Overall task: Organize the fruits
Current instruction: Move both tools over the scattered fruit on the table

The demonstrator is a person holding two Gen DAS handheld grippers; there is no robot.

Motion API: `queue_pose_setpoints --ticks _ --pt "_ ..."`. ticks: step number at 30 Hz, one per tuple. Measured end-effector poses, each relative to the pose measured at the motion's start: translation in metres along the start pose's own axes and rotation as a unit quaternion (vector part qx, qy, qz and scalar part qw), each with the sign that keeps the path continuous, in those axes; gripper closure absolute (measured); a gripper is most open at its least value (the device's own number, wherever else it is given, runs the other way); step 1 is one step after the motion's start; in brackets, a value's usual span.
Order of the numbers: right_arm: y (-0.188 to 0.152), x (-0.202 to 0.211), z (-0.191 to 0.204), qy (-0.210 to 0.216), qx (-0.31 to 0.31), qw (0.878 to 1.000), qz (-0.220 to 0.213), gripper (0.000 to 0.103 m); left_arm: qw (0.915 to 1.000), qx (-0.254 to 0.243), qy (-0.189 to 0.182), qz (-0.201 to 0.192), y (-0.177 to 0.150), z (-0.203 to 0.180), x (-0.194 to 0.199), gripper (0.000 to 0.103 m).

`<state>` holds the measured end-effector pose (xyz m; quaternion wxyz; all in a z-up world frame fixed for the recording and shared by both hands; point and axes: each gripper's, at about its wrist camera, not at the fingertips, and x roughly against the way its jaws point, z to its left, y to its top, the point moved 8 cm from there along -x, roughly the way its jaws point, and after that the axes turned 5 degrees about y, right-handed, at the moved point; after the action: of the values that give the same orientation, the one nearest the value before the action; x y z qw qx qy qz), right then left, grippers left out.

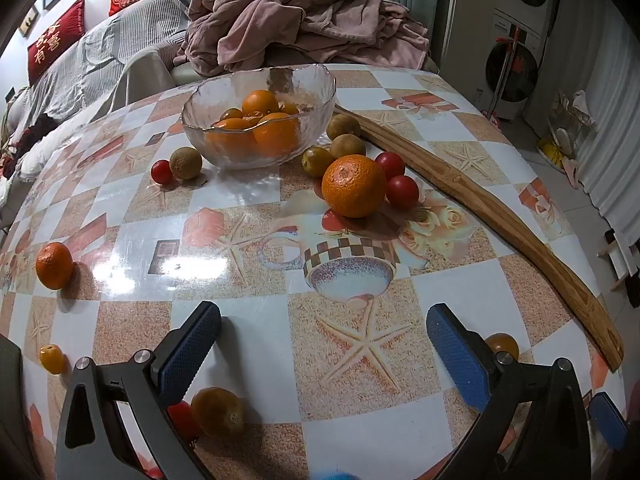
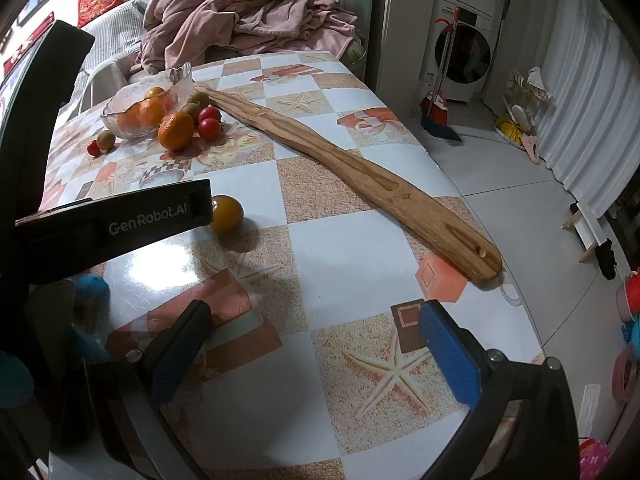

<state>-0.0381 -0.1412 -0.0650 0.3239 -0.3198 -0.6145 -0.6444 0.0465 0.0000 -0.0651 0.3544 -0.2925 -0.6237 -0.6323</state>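
Fruit is scattered all over the patterned tabletop [image 1: 248, 216], and the glass bowl [image 1: 260, 120] at the far side already holds several oranges. Just in front of it on the right sits a big orange [image 1: 354, 186] with red cherry tomatoes [image 1: 401, 192] touching it and brownish round fruits behind. A smaller orange [image 1: 54, 266] lies alone at the left edge, and a yellow-orange round fruit [image 2: 226, 213] rests near the right tool. The oranges look firm and fairly weighty, so I'd take them across the widest part; the tomatoes look light, smooth and easily squashed, and everything round here will likely roll if nudged. The bowl is glass, so drops should be gentle. Left tool [image 1: 324, 340]: blue pads spread wide, nothing between them, hovering over bare tabletop. Right tool [image 2: 316, 344]: also spread wide, empty, with a long wooden board [image 2: 360, 172] lying beyond it
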Motion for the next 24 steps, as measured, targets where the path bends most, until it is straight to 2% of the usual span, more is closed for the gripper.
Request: queue_pose_setpoints --ticks 3,6,12,15,20,24 --pt "-0.001 0.000 0.000 0.001 0.000 1.000 0.000 0.000 1.0000 -0.004 0.002 0.004 0.000 0.000 0.000 0.000" --pt "-0.001 -0.002 0.000 0.001 0.003 1.000 0.011 0.000 0.9989 -0.010 -0.012 0.044 -0.003 0.000 0.005 0.000" --pt "-0.003 0.002 -0.001 0.004 0.026 0.996 0.080 0.000 0.9997 -0.024 -0.006 -0.001 0.011 0.027 0.068 0.000" --pt "-0.005 0.015 0.000 0.020 0.033 0.994 0.097 0.000 0.9998 -0.020 0.004 0.006 0.004 0.058 0.100 0.000" --pt "-0.011 0.055 0.011 0.060 0.047 0.988 0.136 0.000 0.9954 0.010 0.036 0.088 -0.036 0.119 0.143 0.000" --pt "-0.013 0.086 0.032 0.094 0.063 0.980 0.165 0.000 0.9873 -0.004 0.073 0.141 -0.071 0.149 0.175 0.000"
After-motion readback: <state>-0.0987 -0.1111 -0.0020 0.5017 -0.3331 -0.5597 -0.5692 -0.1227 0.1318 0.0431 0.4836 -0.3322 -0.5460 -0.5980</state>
